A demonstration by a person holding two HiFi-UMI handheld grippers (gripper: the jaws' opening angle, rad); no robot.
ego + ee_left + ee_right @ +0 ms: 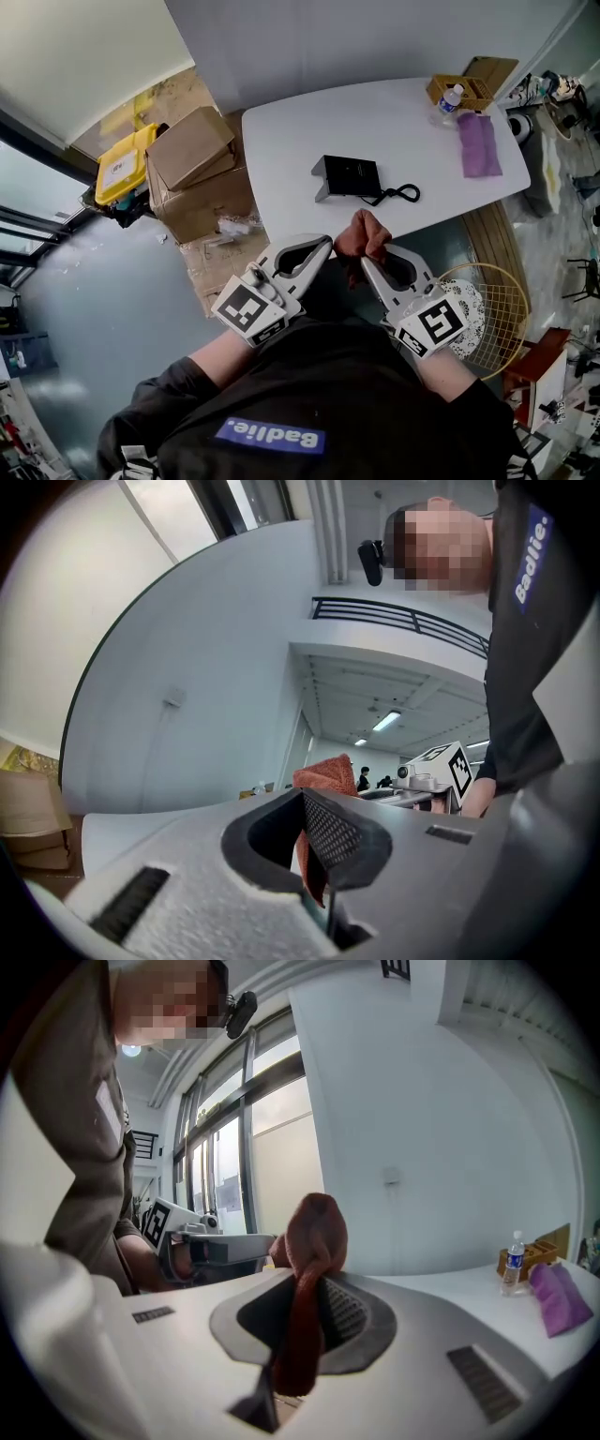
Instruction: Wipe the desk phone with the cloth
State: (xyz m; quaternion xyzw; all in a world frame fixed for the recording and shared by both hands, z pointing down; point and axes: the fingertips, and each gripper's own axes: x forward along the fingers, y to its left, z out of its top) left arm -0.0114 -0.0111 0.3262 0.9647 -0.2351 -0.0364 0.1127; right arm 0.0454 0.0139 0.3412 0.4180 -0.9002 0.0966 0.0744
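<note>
A blue patch [272,435] on the person's dark shirt reads "Badlie."; the left gripper view shows it again, cut off at the frame edge. The left gripper [326,244] and right gripper [365,263] are both clamped on one bunched rust-red cloth [364,234], just off the near edge of the white oval table [281,150]. Only the head view shows the black desk phone [348,175], which sits mid-table, apart from the cloth. Any lettering on it is probably too small to read.
</note>
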